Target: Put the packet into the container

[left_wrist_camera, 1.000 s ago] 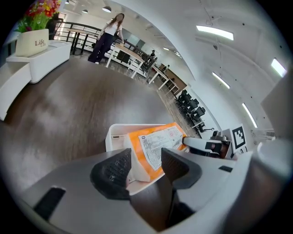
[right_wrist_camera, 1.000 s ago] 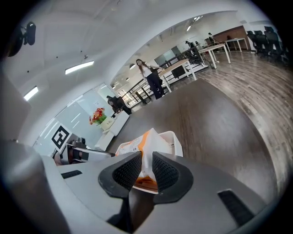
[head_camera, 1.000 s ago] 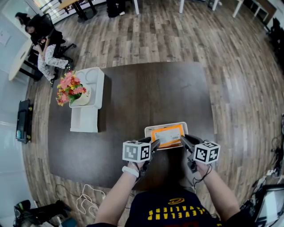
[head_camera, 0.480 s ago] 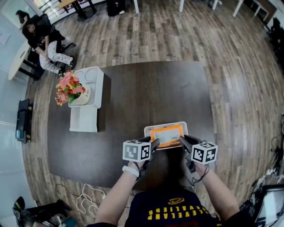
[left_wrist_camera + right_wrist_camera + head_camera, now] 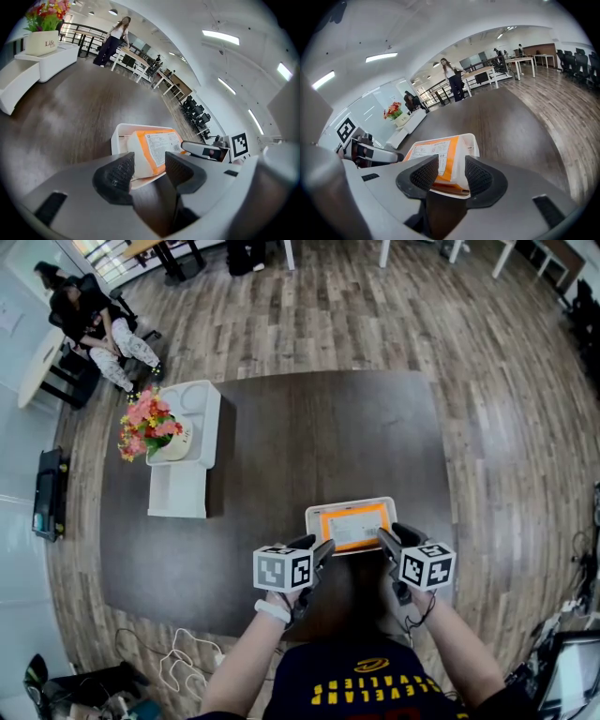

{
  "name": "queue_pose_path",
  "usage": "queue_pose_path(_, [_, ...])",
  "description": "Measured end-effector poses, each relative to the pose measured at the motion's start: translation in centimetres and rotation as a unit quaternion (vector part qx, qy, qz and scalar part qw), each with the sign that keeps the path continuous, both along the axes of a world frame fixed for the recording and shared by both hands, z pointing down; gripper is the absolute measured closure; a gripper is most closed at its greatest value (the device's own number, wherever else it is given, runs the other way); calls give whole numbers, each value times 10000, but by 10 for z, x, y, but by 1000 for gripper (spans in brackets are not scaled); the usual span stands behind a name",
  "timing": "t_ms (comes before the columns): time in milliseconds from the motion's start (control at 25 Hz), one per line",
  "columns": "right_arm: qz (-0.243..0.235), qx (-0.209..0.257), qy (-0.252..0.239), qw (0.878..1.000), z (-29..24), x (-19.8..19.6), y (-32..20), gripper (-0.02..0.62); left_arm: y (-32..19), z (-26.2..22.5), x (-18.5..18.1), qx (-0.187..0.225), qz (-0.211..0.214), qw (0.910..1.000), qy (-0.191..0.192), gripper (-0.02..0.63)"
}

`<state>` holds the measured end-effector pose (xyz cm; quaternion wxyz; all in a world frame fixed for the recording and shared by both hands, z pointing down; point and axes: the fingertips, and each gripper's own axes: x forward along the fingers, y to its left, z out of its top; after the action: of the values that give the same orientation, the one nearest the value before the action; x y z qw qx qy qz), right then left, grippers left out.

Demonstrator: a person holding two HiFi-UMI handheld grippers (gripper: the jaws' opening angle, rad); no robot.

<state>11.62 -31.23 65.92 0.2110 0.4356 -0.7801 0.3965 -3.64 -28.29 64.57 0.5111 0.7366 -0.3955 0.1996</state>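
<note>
Backed off slightly: right claw opening, nothing pinched, packet just ahead in container; left claw released, empty, over tabletop.

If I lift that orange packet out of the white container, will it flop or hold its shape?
Probably floppy: the packet looks like a soft plastic pouch, bulging above the container rim rather than lying flat. Its smooth film may be somewhat slippery under the pads. It is unlikely to roll or break, though I can't judge its weight.
</note>
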Motion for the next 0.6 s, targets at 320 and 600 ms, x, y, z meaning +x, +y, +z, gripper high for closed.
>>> queue_pose_path(320, [232,368,-8,9991,-25,6,-2,377,8,-16,-13,130,-340,9992,184,402])
queue_pose_path(600, [440,622,-397,9963,-55,12,3,379,15,-37,-10,455,-737,9939,676,402])
